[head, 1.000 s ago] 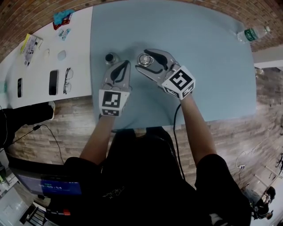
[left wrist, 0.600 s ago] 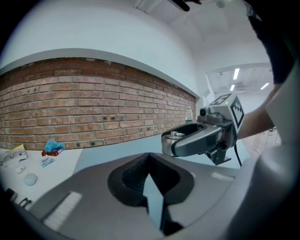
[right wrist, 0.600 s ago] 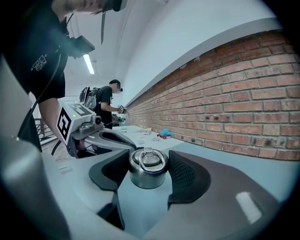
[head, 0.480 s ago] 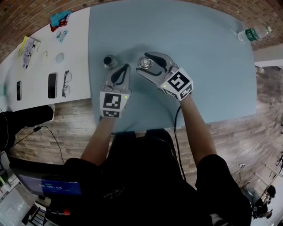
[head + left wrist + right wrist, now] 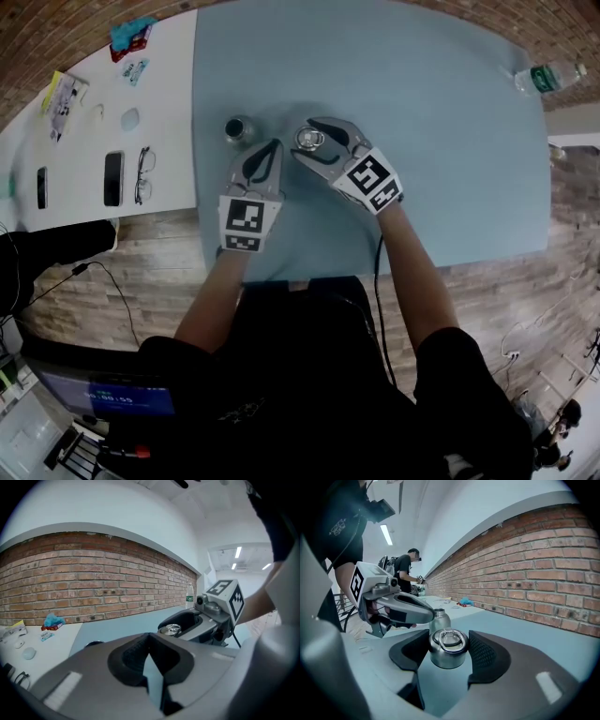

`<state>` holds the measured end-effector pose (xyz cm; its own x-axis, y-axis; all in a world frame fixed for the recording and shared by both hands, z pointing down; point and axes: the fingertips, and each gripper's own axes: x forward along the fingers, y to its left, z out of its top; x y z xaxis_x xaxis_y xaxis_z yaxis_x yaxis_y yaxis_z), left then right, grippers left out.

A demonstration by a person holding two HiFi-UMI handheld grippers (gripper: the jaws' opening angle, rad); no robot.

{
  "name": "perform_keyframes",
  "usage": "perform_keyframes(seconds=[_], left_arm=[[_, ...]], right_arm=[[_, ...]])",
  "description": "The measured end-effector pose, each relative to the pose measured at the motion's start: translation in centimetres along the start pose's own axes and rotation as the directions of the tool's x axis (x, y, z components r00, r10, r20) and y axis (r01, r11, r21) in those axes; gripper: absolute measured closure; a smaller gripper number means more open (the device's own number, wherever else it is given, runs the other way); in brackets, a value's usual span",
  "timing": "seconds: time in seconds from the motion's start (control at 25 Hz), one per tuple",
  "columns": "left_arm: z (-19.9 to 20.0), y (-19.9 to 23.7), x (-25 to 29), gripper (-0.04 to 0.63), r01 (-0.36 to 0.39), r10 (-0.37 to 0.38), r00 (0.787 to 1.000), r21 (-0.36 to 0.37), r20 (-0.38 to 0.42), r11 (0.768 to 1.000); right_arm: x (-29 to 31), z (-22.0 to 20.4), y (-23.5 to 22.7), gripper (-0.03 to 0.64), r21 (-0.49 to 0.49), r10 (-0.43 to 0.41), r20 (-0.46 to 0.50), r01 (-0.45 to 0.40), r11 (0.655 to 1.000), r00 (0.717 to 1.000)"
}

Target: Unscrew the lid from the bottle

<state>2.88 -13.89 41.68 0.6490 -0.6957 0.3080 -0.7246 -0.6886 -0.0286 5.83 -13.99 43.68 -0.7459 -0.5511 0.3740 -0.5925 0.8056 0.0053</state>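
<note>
1. Lying side by side on the white worktop point(image 5: 169, 112) at the far left are a dark phone point(image 5: 113, 175) and a pair of glasses point(image 5: 142, 172).
2. The metal bottle point(image 5: 237, 128) stands upright near the left edge of the blue-grey worktop point(image 5: 431, 150), and its neck is open.
3. The left gripper point(image 5: 272, 146) is just right of the metal bottle and nearer the person, not touching it. Its jaws are together with nothing between them.
4. The right gripper point(image 5: 306, 136) sits close beside the left one. Its jaws are clamped on the round metal lid point(image 5: 448, 648), one pad on each side.
5. The lid's ring handle point(image 5: 451, 638) faces up, and the lid is off the bottle, to its right.
6. Whether the lid touches the worktop cannot be told.
7. A clear plastic bottle point(image 5: 547, 75) with a green label is at the far right edge.
</note>
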Motion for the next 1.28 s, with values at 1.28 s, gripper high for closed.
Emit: perform_keyframes(seconds=[1.28], left_arm=[[-2.1, 0.7, -0.8, 0.595, -0.042, 0.041, 0.999, -0.018, -0.035, 0.999]], right_arm=[[4.8, -6.7, -0.6, 0.35, -0.022, -0.051, -0.224, 0.048, 0.999, 0.973]])
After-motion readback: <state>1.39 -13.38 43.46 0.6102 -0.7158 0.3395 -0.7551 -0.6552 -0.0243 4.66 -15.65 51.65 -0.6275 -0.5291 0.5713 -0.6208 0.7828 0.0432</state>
